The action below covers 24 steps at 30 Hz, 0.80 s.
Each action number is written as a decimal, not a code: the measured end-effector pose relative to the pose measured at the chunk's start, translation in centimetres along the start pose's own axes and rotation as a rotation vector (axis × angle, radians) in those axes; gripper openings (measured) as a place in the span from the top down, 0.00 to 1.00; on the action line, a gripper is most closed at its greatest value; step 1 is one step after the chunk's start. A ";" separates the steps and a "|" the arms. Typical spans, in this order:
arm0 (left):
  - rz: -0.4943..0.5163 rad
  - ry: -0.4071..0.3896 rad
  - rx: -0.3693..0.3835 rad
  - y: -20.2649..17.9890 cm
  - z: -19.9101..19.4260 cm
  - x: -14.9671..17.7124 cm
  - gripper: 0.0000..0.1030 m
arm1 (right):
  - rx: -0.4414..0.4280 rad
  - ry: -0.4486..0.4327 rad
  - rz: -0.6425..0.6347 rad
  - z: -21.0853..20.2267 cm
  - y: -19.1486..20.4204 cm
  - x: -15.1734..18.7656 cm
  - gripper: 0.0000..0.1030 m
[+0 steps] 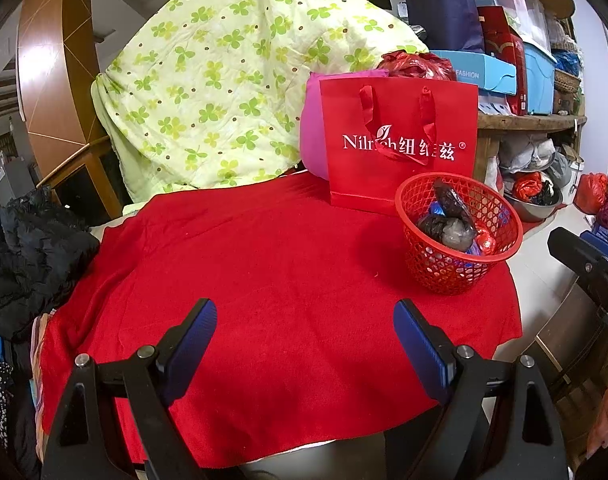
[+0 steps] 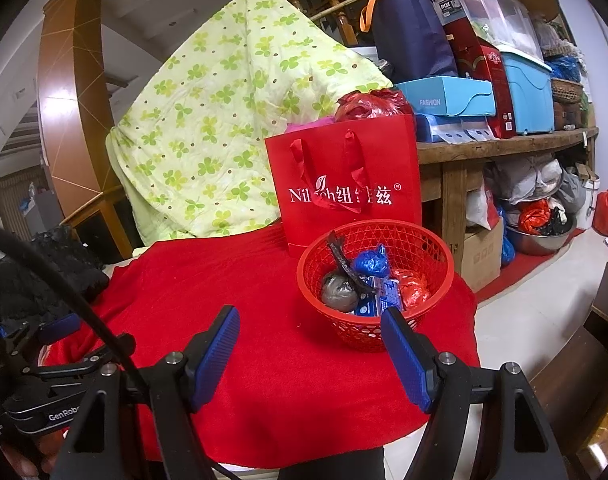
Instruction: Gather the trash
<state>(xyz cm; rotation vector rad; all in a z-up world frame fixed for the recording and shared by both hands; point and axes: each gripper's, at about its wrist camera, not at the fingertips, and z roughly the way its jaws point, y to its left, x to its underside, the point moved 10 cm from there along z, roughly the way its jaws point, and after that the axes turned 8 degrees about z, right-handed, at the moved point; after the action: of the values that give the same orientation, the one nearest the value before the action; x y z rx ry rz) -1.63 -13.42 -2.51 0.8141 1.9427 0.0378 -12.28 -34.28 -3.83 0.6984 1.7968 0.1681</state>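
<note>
A red mesh basket (image 1: 460,270) (image 2: 408,240) stands on the red cloth at the table's right side. It holds crumpled trash: a grey-black plastic wad (image 2: 338,292), a blue plastic ball (image 2: 370,262), a red wrapper (image 2: 412,286) and a blue printed packet (image 2: 378,300). My left gripper (image 1: 306,322) is open and empty above the front of the cloth, left of the basket. My right gripper (image 2: 310,330) is open and empty just in front of the basket. The left gripper's body shows at the lower left of the right wrist view (image 2: 59,364).
A red paper gift bag (image 1: 400,140) (image 2: 344,184) stands behind the basket, with a red plastic bundle (image 2: 374,106) on top. A green clover quilt (image 1: 231,76) hangs behind. A black jacket (image 1: 27,256) lies left. Shelves with boxes (image 2: 500,80) stand right.
</note>
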 end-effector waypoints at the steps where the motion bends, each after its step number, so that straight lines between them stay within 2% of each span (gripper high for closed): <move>1: 0.000 0.001 0.000 0.0 0.0 0.1 0.13 | 0.000 0.001 0.000 0.0 0.0 0.0 0.26; 24: 0.007 0.008 0.001 -0.2 0.1 0.2 0.13 | 0.005 0.000 -0.001 0.0 0.4 0.1 0.26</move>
<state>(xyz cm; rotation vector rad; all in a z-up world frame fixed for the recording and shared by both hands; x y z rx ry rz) -1.68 -13.47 -2.81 0.8228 1.9475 0.0443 -12.13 -33.85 -3.73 0.7011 1.7985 0.1631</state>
